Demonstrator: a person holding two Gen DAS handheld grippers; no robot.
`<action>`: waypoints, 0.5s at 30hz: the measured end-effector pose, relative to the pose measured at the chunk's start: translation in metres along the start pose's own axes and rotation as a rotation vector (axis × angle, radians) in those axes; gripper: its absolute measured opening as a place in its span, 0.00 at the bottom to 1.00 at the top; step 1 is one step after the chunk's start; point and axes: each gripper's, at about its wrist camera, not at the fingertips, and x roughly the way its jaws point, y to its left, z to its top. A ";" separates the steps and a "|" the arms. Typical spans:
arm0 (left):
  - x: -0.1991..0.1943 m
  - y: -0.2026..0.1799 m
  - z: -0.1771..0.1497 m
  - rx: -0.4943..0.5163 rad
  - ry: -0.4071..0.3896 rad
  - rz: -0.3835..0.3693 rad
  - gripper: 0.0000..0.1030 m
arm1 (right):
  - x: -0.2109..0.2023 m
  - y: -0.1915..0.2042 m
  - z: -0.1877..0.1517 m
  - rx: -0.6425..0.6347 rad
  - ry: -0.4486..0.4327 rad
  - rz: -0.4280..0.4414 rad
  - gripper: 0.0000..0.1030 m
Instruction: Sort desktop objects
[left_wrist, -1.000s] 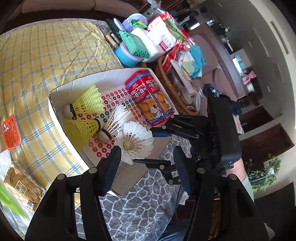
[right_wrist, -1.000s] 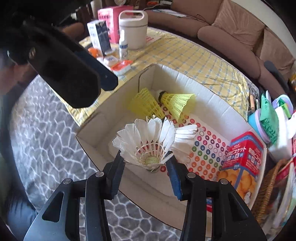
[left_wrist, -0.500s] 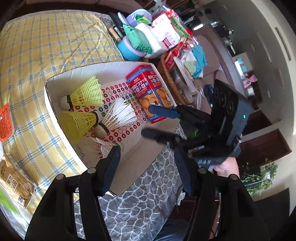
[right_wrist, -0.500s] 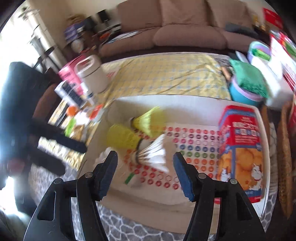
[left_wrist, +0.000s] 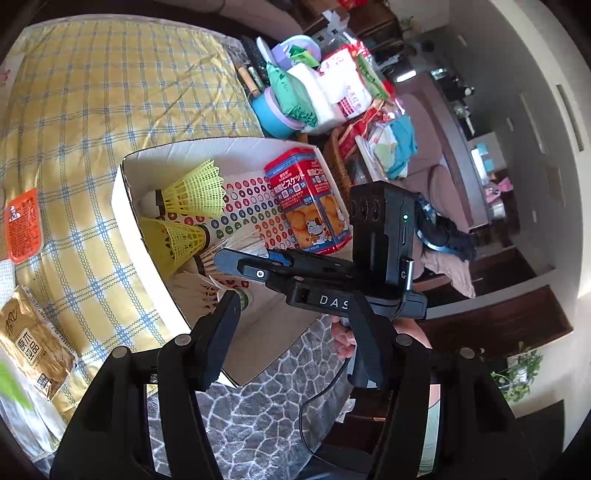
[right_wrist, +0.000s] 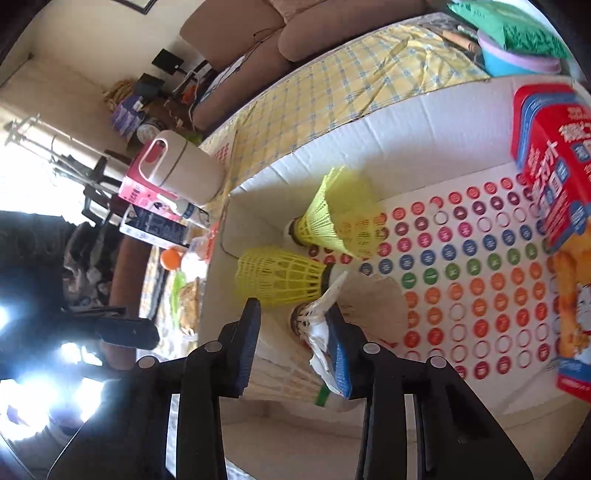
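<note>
A white cardboard box (left_wrist: 127, 206) with a dotted sheet holds two yellow shuttlecocks (left_wrist: 194, 190), white feather shuttlecocks (left_wrist: 199, 291) and a red biscuit tin (left_wrist: 308, 206). My right gripper (right_wrist: 293, 336) is open, low inside the box, over the white feather shuttlecocks (right_wrist: 354, 299) lying on their sides; one fingertip (right_wrist: 338, 343) touches feathers. It also shows in the left wrist view (left_wrist: 255, 264), above the box. The yellow shuttlecocks (right_wrist: 284, 275) lie just ahead of it. My left gripper (left_wrist: 295, 328) is open and empty above the box's near edge.
A yellow checked cloth (left_wrist: 92, 110) covers the table. An orange sachet (left_wrist: 22, 225) and a gold packet (left_wrist: 29, 343) lie left of the box. A blue bowl (left_wrist: 275, 118), snack bags and a wicker basket (left_wrist: 338, 162) crowd the far side. A white jar (right_wrist: 181, 168) stands beyond the box.
My right gripper let go of the white feather shuttlecock, which now lies in the box. The gripper swung away, then came back low over the shuttlecocks. My left gripper stayed open.
</note>
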 end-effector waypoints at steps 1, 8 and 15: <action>-0.002 0.001 0.000 -0.007 -0.004 -0.009 0.55 | 0.001 0.001 0.000 0.021 -0.001 0.031 0.36; -0.006 0.007 -0.009 -0.035 -0.006 -0.039 0.55 | 0.016 0.004 -0.001 0.125 0.027 0.137 0.36; -0.022 0.011 -0.020 -0.035 -0.021 -0.028 0.56 | -0.005 -0.001 -0.003 0.144 0.035 -0.083 0.58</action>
